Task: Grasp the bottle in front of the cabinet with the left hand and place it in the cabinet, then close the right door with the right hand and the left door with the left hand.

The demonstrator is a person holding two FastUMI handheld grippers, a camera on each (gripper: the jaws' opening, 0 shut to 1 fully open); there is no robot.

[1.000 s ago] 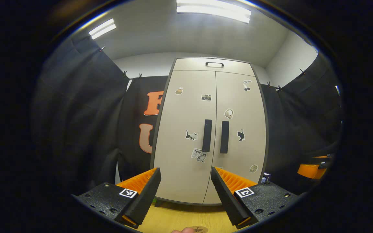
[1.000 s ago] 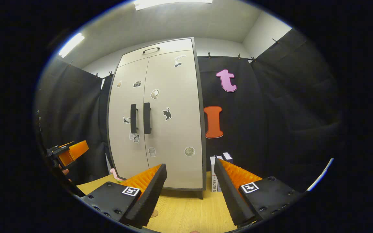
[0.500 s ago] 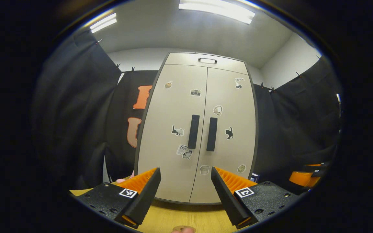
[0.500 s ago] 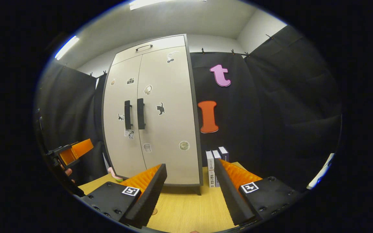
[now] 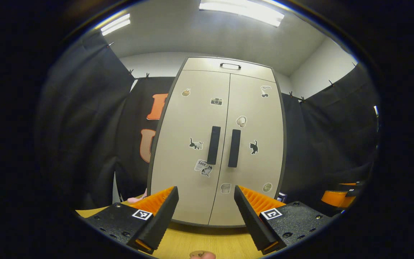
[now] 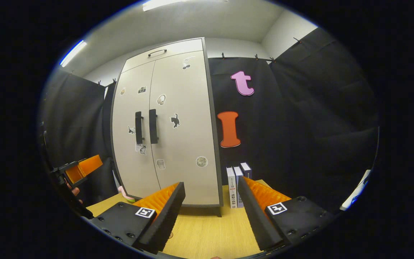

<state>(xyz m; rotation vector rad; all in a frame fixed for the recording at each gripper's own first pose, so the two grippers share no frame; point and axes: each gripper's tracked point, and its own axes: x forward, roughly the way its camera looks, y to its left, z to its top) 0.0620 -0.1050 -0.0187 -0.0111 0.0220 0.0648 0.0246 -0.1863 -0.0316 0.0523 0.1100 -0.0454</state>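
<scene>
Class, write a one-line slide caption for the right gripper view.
Open right gripper faces the cabinet, both doors shut, boxes beside it.

Left claw (image 5: 206, 216) gapes empty; right claw (image 6: 210, 212) likewise.

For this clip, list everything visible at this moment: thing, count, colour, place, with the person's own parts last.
Tall beige two-door cabinet: one, both doors shut, standing on the table against the black cloth wall.
Black bar door handles: two, side by side at the door seam.
Small picture stickers: several, scattered over both doors.
Light wooden table: one, under the cabinet.
Upright boxes: three, white and dark, right of the cabinet in the right gripper view.
Pink object: one, at the cabinet's left foot; kind unclear.
Left gripper: one, orange and black, open, empty.
Right gripper: one, orange and black, open, empty.
</scene>
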